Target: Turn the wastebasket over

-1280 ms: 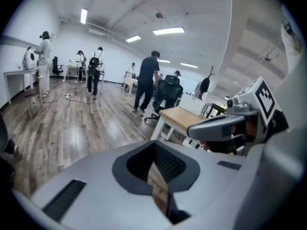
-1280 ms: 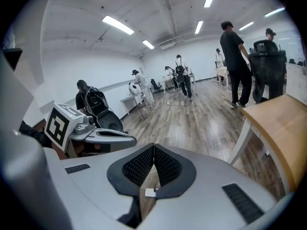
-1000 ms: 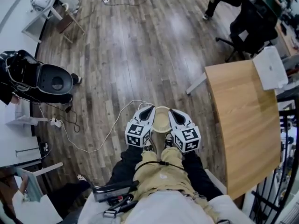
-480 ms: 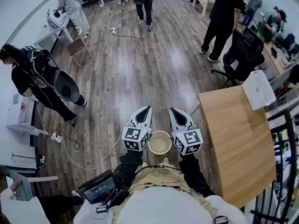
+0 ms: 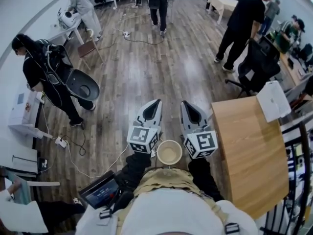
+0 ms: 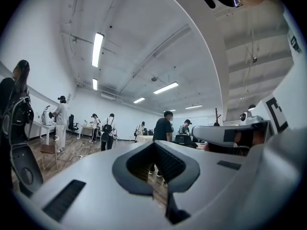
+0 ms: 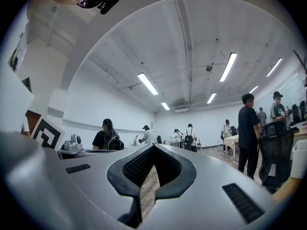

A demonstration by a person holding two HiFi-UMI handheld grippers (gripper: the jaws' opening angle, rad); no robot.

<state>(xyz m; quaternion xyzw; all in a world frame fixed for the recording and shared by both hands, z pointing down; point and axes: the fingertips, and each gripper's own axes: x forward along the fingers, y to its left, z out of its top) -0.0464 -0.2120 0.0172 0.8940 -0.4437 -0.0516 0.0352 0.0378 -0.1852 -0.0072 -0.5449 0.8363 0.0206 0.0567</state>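
A small beige wastebasket (image 5: 169,152) stands upright on the wood floor at the person's feet, its round mouth facing up. In the head view it shows between the two marker cubes, below both grippers and apart from them. My left gripper (image 5: 156,102) is held level to its left, jaws shut with nothing in them. My right gripper (image 5: 186,103) is alongside on the right, also shut and empty. The left gripper view shows the left gripper (image 6: 155,145) pointing out over the room, and the right gripper view shows the same for the right gripper (image 7: 153,146). Neither of these views shows the wastebasket.
A wooden table (image 5: 249,146) stands close on the right, with a white laptop (image 5: 274,101) on its far end. A black office chair (image 5: 259,58) is beyond it. A white cable (image 5: 98,165) trails over the floor at left. Several people stand around the room.
Both grippers have risen from beside the wastebasket's rim to a level pose above it. The head view has tilted up, showing more of the room.
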